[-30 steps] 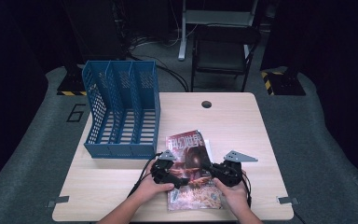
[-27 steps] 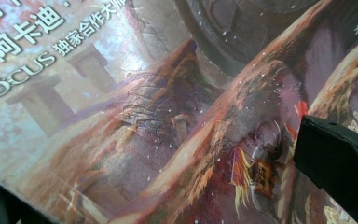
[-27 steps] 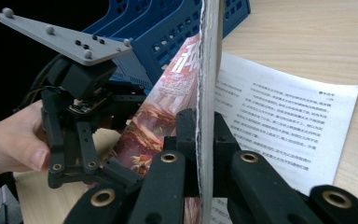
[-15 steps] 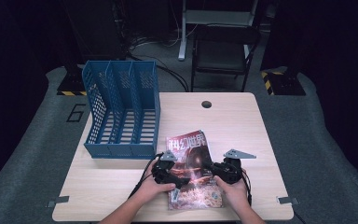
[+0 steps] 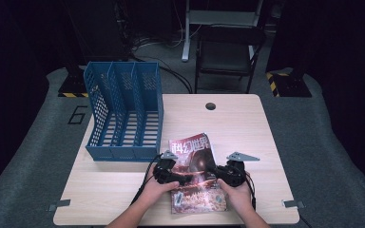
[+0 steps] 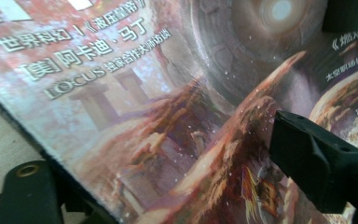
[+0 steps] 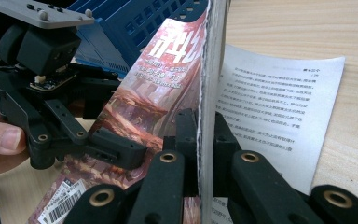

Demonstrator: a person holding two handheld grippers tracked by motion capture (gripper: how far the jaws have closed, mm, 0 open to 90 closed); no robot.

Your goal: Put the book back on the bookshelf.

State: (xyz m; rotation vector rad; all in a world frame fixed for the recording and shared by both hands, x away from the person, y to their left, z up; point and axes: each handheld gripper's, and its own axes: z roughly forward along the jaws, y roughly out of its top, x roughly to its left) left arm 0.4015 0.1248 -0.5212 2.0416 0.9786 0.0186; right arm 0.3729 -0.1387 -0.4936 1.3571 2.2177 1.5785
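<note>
Worktop mostly bare beyond fingers. Blue file rack ahead-left of fingers, three open slots; its near wall is the likely obstruction. Magazine held between both grippers, raised: thin, floppy, glossy cover probably slick; best gripped at edges. Right gripper fingers clamped on magazine edge, loose page sagging. Left gripper fingers straddle opposite edge, apparently clamped.
</note>
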